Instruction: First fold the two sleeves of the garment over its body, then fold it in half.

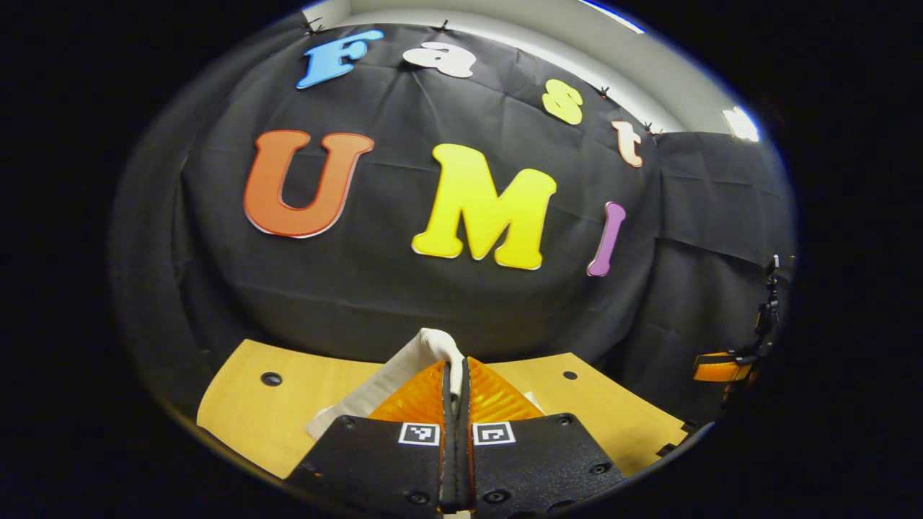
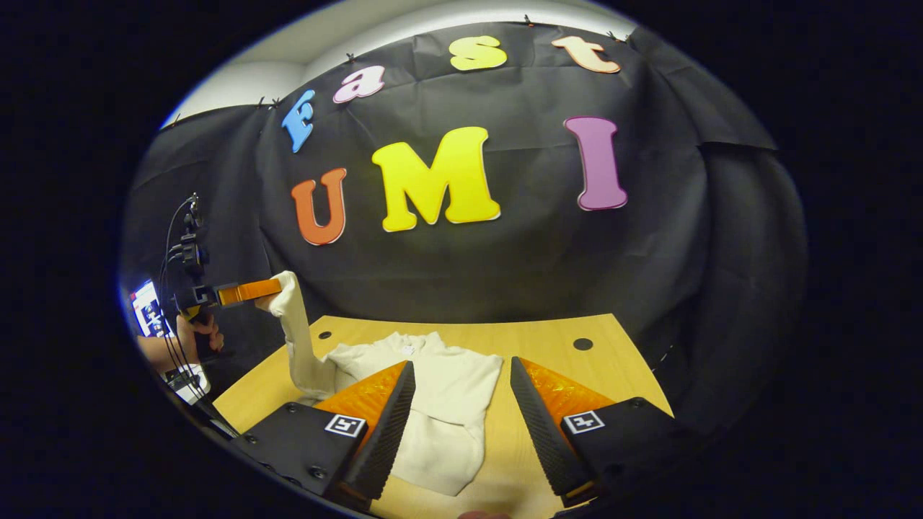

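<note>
Left hand-held gripper [image 1: 456, 375] pinching the cream sleeve [image 2: 294, 331] shut between both fingers, holding its cuff well above the counter [image 2: 548, 339]. Sleeve hanging down to the garment [image 2: 440, 404], lying flat on the counter just ahead of the right hand-held gripper [image 2: 461, 393]. Right one hovering with jaws wide apart, gripping nothing, nearer the body. Garment's long axis running away from that gripper, collar pointing toward the booth wall. Probably carrying the lifted sleeve rightward across the body next.

Bare table [image 2: 577, 375] lies open right of the garment [image 2: 447, 404]; its raised sleeve [image 2: 296, 339] blocks the left side.
</note>
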